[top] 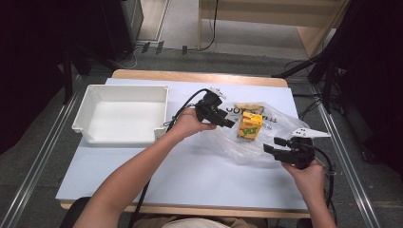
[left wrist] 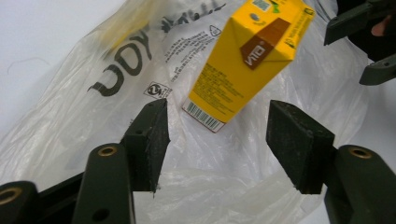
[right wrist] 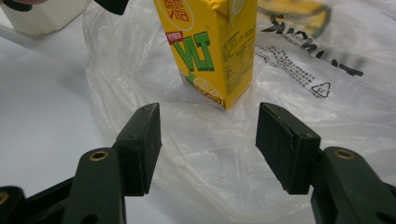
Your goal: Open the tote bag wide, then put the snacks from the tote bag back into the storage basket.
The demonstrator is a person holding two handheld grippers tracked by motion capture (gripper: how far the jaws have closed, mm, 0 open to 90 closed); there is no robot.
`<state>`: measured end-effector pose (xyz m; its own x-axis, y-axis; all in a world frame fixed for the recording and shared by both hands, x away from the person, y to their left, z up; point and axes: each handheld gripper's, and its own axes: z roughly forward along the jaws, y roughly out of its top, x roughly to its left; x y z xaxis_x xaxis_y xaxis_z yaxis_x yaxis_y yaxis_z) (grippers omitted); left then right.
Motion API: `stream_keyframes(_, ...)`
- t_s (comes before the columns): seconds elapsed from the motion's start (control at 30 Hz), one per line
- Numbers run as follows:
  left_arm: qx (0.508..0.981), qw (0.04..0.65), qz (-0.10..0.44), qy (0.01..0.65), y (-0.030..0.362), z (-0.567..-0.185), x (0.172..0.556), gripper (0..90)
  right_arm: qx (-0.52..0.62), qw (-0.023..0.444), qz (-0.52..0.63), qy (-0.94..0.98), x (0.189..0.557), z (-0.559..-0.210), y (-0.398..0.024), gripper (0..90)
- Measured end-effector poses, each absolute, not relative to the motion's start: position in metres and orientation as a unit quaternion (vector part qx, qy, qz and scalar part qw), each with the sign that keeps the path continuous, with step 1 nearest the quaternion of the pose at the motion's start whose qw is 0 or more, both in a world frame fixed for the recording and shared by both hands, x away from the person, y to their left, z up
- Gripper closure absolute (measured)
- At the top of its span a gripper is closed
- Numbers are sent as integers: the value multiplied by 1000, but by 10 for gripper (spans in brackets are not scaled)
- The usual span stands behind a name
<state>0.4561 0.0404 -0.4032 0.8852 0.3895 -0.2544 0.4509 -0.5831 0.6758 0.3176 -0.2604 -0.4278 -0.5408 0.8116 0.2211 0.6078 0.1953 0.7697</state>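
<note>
A yellow drink carton (top: 250,126) stands upright on a crumpled clear plastic bag (top: 247,149) with black print, right of the table's middle. My left gripper (top: 228,122) is just left of the carton, open, with nothing between its jaws. In the left gripper view the open gripper (left wrist: 217,135) hovers over the bag (left wrist: 93,107), short of the carton (left wrist: 243,60). My right gripper (top: 272,145) is at the bag's near right edge, open and empty. In the right gripper view it (right wrist: 208,140) faces the carton (right wrist: 210,46) across the bag (right wrist: 303,93).
A white open-fronted bin (top: 128,87) sits at the table's left, and its corner (right wrist: 42,18) shows in the right gripper view. A pale yellow item (top: 248,105) lies at the bag's far edge. White table surface (top: 190,175) stretches in front of the bag.
</note>
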Motion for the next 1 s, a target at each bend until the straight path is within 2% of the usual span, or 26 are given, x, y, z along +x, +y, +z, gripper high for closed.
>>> stream_keyframes(0.63, 889, 403, -45, 215, 27, -402, 449, 362, 461, 112, 428, 769, 315, -429, -259, 398)
stream_keyframes(0.73, 883, 416, -46, 211, 23, -404, 449, 301, 462, 113, 429, 768, 316, -429, -259, 374)
stream_keyframes(1.0, 878, 422, -61, 217, 17, -409, 452, 290, 466, 113, 433, 764, 317, -428, -261, 373)
